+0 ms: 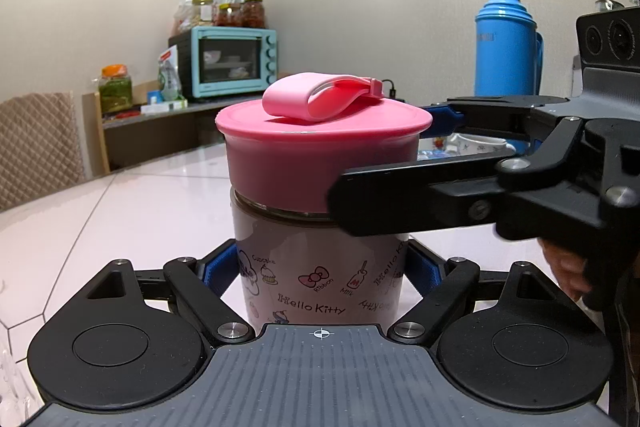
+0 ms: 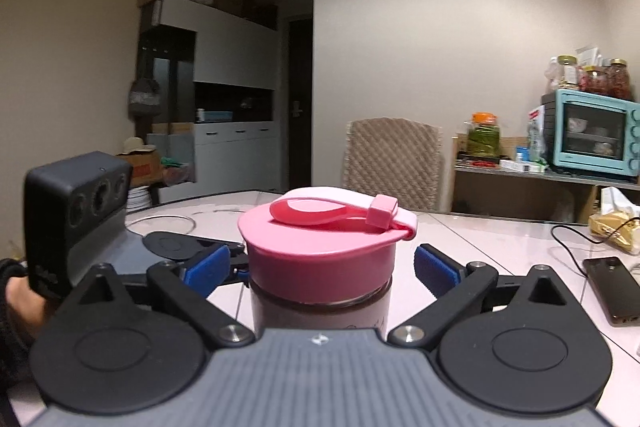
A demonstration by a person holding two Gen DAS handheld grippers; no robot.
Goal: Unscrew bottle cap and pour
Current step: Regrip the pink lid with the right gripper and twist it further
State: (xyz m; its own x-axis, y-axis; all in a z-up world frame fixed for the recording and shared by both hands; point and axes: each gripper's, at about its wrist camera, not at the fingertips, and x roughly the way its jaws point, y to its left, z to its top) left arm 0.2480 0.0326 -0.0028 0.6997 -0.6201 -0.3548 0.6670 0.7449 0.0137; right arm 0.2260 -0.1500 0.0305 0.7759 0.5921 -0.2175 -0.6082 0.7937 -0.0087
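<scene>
Judging from how things lay, the task was barely begun: the pink cap (image 1: pixel 320 155) was seated on the bottle (image 1: pixel 320 279), no gap could be seen under its rim, and nothing had been poured. The bottle was stood upright on the counter (image 1: pixel 120 211), well in from its edges. The left gripper (image 1: pixel 320 273) was clamped on the bottle's printed body, blue pads pressed to both sides. The right gripper (image 2: pixel 324 267) was held level with the cap, its jaws spread apart and clear of the pink rim on either side, so the cap was flanked but not gripped. Unscrewing, lifting off and pouring were all judged to be left.

The counter was seen to be glossy and pale, with thin joint lines. A phone (image 2: pixel 612 291) and a cable were laid toward its right edge. Behind were a blue thermos (image 1: pixel 506 43), a teal oven (image 1: pixel 236 61) topped with jars, and a quilted chair back (image 2: pixel 394 159).
</scene>
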